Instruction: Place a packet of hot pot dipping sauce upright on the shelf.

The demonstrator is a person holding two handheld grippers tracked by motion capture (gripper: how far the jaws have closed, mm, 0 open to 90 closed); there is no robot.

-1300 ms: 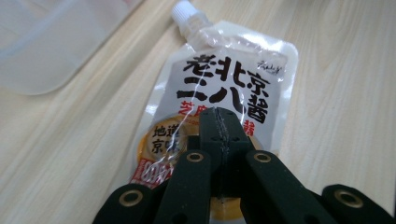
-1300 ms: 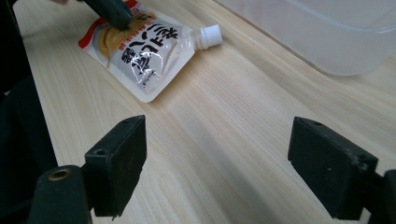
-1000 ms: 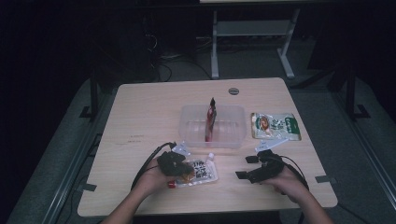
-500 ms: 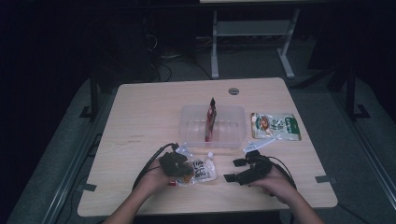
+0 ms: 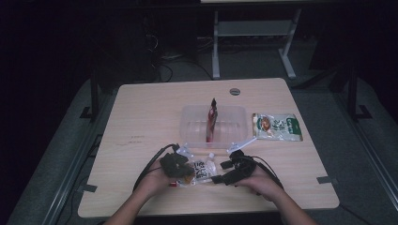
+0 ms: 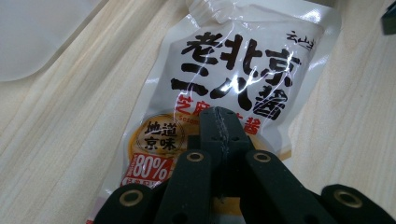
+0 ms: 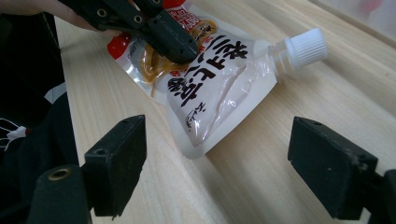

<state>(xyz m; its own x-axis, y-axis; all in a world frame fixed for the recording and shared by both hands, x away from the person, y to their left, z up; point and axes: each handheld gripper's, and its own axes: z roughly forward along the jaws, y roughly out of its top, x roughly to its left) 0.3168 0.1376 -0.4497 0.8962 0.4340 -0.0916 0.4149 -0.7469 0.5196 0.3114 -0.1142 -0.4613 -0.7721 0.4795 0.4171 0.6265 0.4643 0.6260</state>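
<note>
A white spouted sauce pouch with black Chinese lettering lies flat near the table's front edge, its white cap pointing toward the container. My left gripper is shut, and its closed tips rest on top of the pouch's lower half; from the right gripper view that left gripper reaches in from the upper left. My right gripper stands wide open just right of the pouch. It points at the pouch and holds nothing.
A clear plastic container sits mid-table behind the pouch, with a dark red packet standing upright in it. A green-and-white snack packet lies to its right. Bare wood stretches across the table's left and far sides.
My right gripper has slid left along the front edge, closing in on the pouch. The left gripper and the pouch have stayed in place.
</note>
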